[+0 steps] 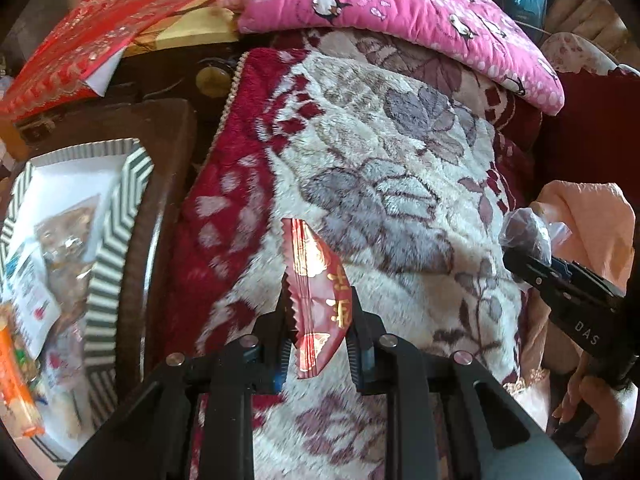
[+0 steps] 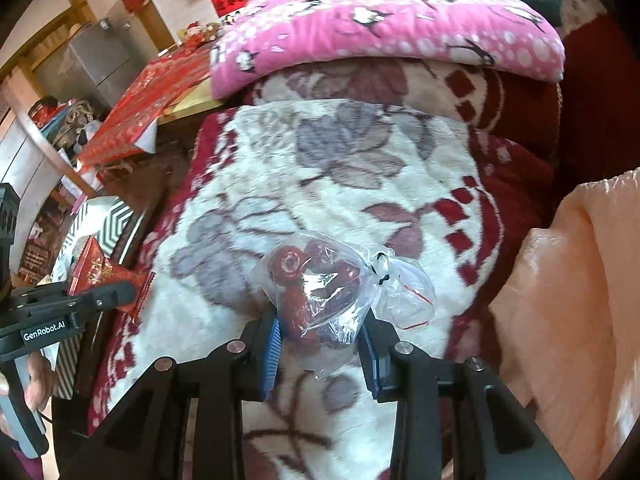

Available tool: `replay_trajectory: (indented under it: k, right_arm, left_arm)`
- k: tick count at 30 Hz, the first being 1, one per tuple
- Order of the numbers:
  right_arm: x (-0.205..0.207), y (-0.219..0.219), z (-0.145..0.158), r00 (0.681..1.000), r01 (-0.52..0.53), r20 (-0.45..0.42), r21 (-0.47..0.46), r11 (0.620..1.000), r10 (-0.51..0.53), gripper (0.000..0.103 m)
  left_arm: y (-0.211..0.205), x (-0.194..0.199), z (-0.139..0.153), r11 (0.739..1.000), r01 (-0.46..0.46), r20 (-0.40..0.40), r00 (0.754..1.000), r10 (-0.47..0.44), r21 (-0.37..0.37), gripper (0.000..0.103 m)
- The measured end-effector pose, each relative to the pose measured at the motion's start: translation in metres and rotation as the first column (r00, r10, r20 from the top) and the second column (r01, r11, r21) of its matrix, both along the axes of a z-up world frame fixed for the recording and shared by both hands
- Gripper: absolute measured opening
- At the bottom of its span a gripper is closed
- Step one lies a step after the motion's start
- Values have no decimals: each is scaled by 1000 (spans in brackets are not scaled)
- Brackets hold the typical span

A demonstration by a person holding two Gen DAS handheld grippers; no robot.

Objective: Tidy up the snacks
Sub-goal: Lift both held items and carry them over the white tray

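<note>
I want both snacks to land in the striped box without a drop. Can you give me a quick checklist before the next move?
1. Left gripper shut on red packet: ok.
2. Right gripper shut on clear bag: ok.
3. Both snacks lifted off the blanket: ok.
4. Striped box in view, open: ok.
5. Room left in box, already holding snacks: cannot tell.
6. Bag's knotted top tied: ok.

left gripper (image 1: 318, 312): clamped on red snack packet (image 1: 316, 292) | below: floral blanket (image 1: 400, 160) | left: striped box (image 1: 116, 216) holding snacks
</note>
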State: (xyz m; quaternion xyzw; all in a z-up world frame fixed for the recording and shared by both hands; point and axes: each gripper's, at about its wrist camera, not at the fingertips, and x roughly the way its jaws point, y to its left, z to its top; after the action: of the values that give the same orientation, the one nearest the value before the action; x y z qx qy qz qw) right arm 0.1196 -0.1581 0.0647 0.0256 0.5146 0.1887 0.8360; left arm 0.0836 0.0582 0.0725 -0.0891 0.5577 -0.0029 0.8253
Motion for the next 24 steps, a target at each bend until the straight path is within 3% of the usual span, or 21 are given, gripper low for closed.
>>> replay_trajectory:
  k: [13, 24]
  right_arm:
    - [-38, 53, 19, 996, -83, 21, 6, 997, 83, 37]
    - [-60, 131, 34, 969, -243, 43, -13, 970, 244, 37]
  left_arm:
    - [29, -47, 29, 997, -57, 65, 996, 53, 57, 23]
    - [83, -83, 43, 984, -157, 99, 984, 148, 81, 23]
